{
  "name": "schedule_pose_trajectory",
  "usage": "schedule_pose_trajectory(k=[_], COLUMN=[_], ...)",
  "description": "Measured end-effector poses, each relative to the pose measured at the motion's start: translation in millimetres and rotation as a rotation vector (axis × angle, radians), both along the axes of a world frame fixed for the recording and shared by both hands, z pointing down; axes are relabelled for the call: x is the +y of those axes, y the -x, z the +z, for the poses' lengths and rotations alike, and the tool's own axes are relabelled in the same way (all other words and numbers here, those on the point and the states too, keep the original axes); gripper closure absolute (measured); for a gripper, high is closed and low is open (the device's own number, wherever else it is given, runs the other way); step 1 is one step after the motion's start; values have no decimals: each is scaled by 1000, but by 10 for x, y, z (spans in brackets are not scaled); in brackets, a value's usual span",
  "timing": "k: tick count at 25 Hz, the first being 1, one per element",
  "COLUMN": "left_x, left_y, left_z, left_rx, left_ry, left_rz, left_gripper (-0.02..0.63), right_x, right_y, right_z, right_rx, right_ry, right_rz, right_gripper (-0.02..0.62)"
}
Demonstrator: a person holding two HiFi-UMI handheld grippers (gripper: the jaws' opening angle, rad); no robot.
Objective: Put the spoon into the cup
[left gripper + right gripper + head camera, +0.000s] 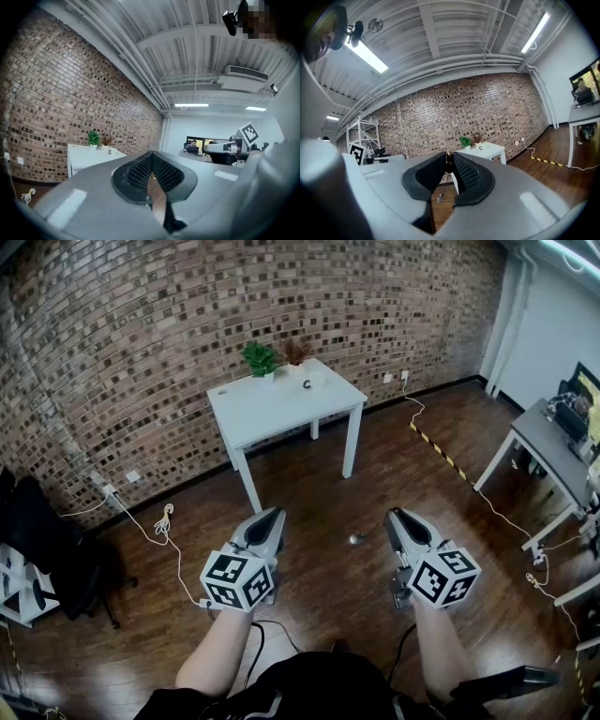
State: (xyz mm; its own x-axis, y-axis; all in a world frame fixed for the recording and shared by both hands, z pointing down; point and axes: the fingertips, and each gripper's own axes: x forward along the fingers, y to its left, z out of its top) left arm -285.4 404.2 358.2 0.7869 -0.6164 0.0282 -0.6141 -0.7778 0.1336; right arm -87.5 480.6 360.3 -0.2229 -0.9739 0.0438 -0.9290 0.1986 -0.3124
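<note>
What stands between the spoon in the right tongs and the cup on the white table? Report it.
Nothing visible. The right tongs pinch the spoon by its handle. Only bare wooden floor lies between it and the white table. There, the cup stands apart from the two potted plants.

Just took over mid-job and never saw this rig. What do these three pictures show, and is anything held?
No robot: a person holds a two-jaw gripper in each hand. One picture looks down from a head camera; the others look along each gripper's jaws. The right gripper pinches a spoon by its handle, bowl hanging down. The left gripper is shut on nothing. Ahead, a white table carries two potted plants and a small dark item, probably the cup.
</note>
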Motion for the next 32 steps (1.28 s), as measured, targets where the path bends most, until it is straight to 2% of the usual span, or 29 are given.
schedule_pose_trajectory(k=[5, 9, 13, 17, 25, 32], left_x=[-380, -719, -1111, -1662, -2708, -3595], left_y=[-774, -1108, -1215, -1240, -1551, -1671], left_z=[-5, 16, 82, 122, 106, 112], left_rx=[-9, -40, -77, -57, -37, -21], left_ry=[-5, 12, 0, 16, 2, 25], left_rz=[-4, -29, -35, -40, 55, 96], left_gripper=[612, 612, 612, 612, 612, 612], right_x=[-436, -785, -1125, -1648, -2784, -3691], right_y=[-662, -1000, -1230, -1353, -1397, -1417], right_z=[-17, 75, 142, 149, 30, -69], right_rx=[5, -24, -60, -38, -21, 8], right_ry=[3, 14, 4, 18, 17, 17], right_rz=[-34, -55, -66, -40, -2, 18], right_gripper=[540, 540, 540, 540, 540, 540])
